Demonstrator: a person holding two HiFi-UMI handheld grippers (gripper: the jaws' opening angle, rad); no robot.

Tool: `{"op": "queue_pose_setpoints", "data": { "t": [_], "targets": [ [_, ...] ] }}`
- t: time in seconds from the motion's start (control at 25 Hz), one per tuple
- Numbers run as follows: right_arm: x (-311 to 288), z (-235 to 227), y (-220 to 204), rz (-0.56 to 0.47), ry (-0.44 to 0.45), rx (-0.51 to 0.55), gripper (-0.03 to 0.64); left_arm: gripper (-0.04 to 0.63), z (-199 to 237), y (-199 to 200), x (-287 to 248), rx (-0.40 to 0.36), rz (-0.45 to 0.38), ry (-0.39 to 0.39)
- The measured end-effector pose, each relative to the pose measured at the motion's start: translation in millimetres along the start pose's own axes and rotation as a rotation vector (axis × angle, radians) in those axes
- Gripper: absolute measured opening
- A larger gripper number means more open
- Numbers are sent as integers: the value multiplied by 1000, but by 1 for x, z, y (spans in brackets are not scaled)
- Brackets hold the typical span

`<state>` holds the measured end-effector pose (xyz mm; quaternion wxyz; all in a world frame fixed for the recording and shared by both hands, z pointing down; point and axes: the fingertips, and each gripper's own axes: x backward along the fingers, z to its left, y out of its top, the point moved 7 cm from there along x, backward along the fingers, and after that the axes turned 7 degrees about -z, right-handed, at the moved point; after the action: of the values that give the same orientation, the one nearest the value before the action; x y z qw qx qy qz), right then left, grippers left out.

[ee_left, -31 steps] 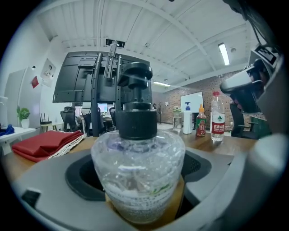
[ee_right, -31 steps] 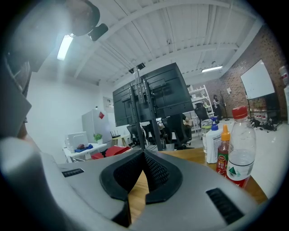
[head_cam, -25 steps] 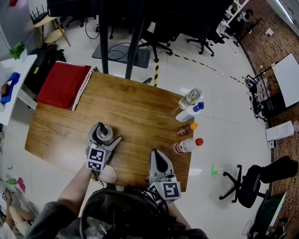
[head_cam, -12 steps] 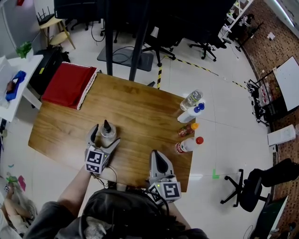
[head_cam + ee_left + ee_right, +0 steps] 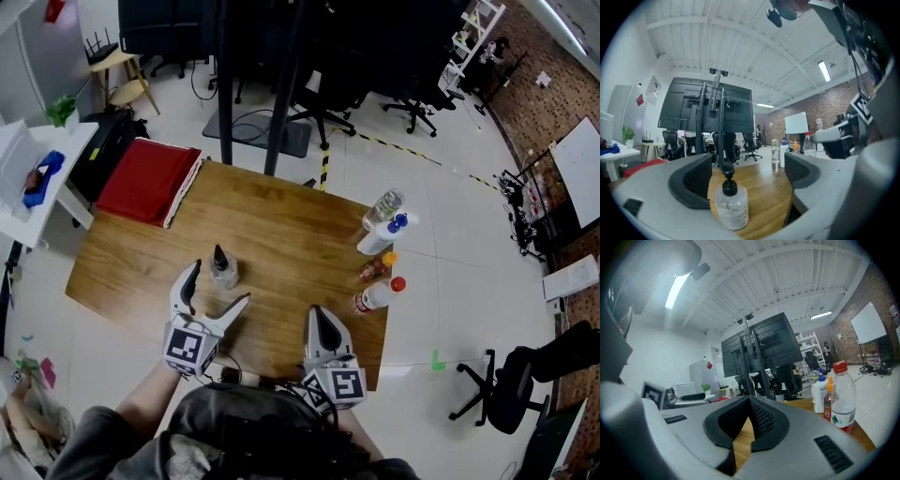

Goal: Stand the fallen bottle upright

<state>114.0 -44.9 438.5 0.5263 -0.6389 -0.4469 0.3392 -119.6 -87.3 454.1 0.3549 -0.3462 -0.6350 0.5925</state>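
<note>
A small clear bottle with a black pointed cap [image 5: 222, 269] stands upright on the wooden table [image 5: 281, 220]. My left gripper [image 5: 220, 285] is open just behind it, one finger on each side of the bottle and neither touching it. In the left gripper view the bottle [image 5: 731, 206] stands between the wide-apart pads of the left gripper [image 5: 747, 180]. My right gripper [image 5: 319, 317] rests near the table's front edge, shut with nothing in it. The right gripper view shows the right gripper [image 5: 749, 404] with its pads pressed together.
A row of upright bottles lines the table's right edge: a clear water bottle [image 5: 382, 204], a white one with a blue cap [image 5: 382, 234], an orange-capped one [image 5: 375, 266] and a red-capped one [image 5: 377, 293]. A red cloth [image 5: 145, 180] lies at the far left corner.
My left gripper was shut on the small bottle; it has opened and drawn back toward me, leaving the bottle standing. The right gripper has stayed in place.
</note>
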Motion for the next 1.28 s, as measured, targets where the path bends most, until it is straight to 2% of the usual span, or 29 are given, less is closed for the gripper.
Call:
{"op": "queue_pose_setpoints", "data": {
  "t": [0.2,0.36,0.52,0.56,0.6,0.64,0.68,0.8,1.0,1.12,1.28],
  "targets": [
    [8,-5,9,-24,-20,-4,9,492,-23,51,-2,65,-110,-20],
    [15,-8,14,-46,-32,2,9,485,-36,67,-4,64,-132,-7],
    [20,-13,17,-56,-44,0,9,467,-50,76,-7,24,-144,-2],
    [21,-14,18,-57,-46,-1,9,449,-53,77,-7,21,-139,7],
    [22,-15,19,-59,-47,-2,9,400,-54,79,-6,23,-140,18],
    [22,-15,19,-61,-48,-2,9,296,-55,81,-5,32,-147,26],
    [22,-15,19,-64,-49,0,9,224,-55,82,-3,48,-158,28],
    [21,-14,17,-69,-47,1,9,165,-55,83,-2,65,-170,28],
    [19,-14,19,-82,-45,4,9,25,-53,74,-4,21,-101,64],
    [16,-18,23,-97,-56,-3,9,25,-54,60,-10,-39,-25,68],
    [10,-18,26,-90,-53,45,9,25,-53,41,-14,7,62,53]
  ]
}}
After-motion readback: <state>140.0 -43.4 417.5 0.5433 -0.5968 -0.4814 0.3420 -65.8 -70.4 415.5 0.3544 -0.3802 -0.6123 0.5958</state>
